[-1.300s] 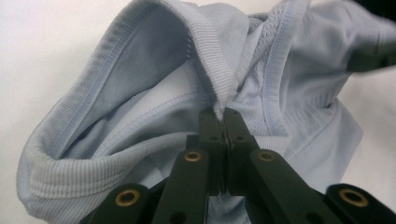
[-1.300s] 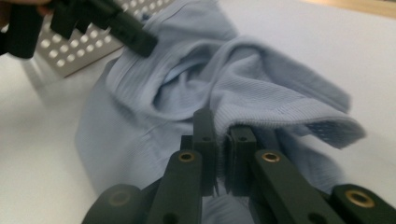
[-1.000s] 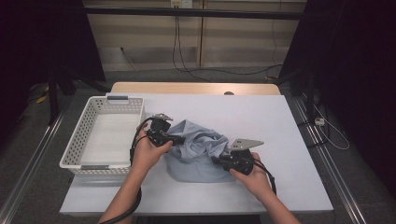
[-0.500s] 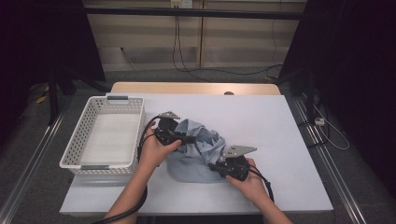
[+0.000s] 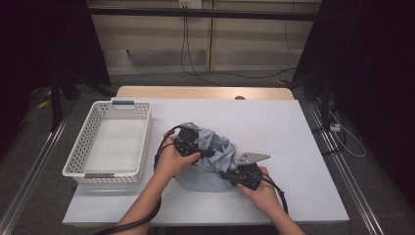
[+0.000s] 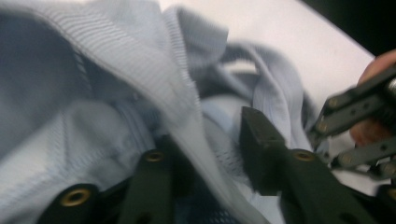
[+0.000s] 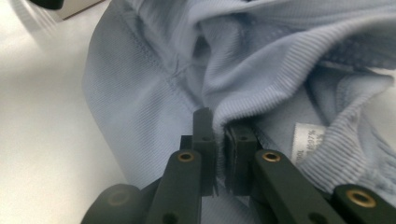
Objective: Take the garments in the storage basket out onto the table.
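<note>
A crumpled light blue garment (image 5: 213,159) lies in a heap at the middle of the white table (image 5: 284,127). My left gripper (image 5: 209,152) reaches into its top from the left. In the left gripper view the left gripper (image 6: 212,135) has its jaws apart, having just been opening, and a ribbed fold of the garment (image 6: 93,93) runs loosely between them. My right gripper (image 5: 224,172) comes in from the front right. In the right gripper view the right gripper (image 7: 217,123) is shut on the garment's (image 7: 140,93) ribbed edge, beside a white label (image 7: 306,140).
A white slatted basket (image 5: 78,152) stands at the left of the table, close to the garment. The table's front edge runs just below my hands. The right gripper's linkage (image 6: 355,107) shows near the left gripper's jaws.
My left gripper has moved right, onto the garment heap, and its jaws have opened off the cloth. The right gripper has stayed about where it was, still shut on the edge.
</note>
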Motion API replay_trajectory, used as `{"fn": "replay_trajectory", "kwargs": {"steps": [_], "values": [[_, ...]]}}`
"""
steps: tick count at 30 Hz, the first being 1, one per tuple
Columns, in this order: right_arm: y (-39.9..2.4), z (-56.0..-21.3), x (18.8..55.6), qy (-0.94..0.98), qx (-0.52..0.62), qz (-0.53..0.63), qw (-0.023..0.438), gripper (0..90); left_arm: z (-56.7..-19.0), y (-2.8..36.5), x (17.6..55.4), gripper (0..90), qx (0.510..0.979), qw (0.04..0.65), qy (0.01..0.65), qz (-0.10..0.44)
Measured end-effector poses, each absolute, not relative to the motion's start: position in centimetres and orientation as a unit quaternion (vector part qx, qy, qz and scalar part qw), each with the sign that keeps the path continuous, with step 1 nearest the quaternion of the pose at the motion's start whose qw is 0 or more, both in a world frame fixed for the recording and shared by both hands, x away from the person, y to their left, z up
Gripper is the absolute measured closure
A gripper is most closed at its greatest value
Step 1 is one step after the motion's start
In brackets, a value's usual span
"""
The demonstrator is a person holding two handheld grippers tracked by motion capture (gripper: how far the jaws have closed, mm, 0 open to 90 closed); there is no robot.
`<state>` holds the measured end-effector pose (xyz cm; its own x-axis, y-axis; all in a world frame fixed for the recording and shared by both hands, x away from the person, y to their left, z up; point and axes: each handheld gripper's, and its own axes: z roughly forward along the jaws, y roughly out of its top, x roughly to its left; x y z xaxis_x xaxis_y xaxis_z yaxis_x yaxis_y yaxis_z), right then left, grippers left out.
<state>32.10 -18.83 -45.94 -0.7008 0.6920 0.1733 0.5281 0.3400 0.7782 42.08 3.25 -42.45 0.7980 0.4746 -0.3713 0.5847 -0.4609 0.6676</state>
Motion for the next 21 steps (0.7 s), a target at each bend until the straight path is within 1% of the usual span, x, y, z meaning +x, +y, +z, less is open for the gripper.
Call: {"fn": "replay_trajectory", "kwargs": {"steps": [3, 5, 8, 14, 17, 19, 21], "values": [[-19.1, -45.9, 32.1, 0.812, 0.379, 0.434, 0.094, 82.1, -42.8, 3.3, 42.0, 79.9, 0.856, 0.399, 0.32, -0.07], [-19.3, -45.7, 32.0, 0.81, 0.382, 0.435, 0.094, 78.1, -43.1, 3.4, 42.1, 84.3, 0.859, 0.389, 0.324, -0.074], [-19.8, -45.2, 31.9, 0.807, 0.382, 0.438, 0.101, 73.8, -43.3, 3.4, 42.1, 85.7, 0.861, 0.383, 0.327, -0.074], [-21.2, -43.3, 32.1, 0.792, 0.398, 0.448, 0.12, 59.1, -43.5, 3.2, 41.9, 86.3, 0.865, 0.374, 0.329, -0.069], [-21.6, -42.4, 32.6, 0.784, 0.408, 0.452, 0.122, 53.1, -43.5, 3.2, 41.8, 86.4, 0.865, 0.373, 0.328, -0.066], [-21.6, -42.0, 32.9, 0.783, 0.41, 0.451, 0.126, 50.6, -43.5, 3.2, 41.7, 86.5, 0.866, 0.371, 0.329, -0.063], [-21.5, -41.6, 33.3, 0.783, 0.413, 0.447, 0.129, 45.6, -43.6, 3.2, 41.7, 86.5, 0.866, 0.372, 0.328, -0.064]]}}
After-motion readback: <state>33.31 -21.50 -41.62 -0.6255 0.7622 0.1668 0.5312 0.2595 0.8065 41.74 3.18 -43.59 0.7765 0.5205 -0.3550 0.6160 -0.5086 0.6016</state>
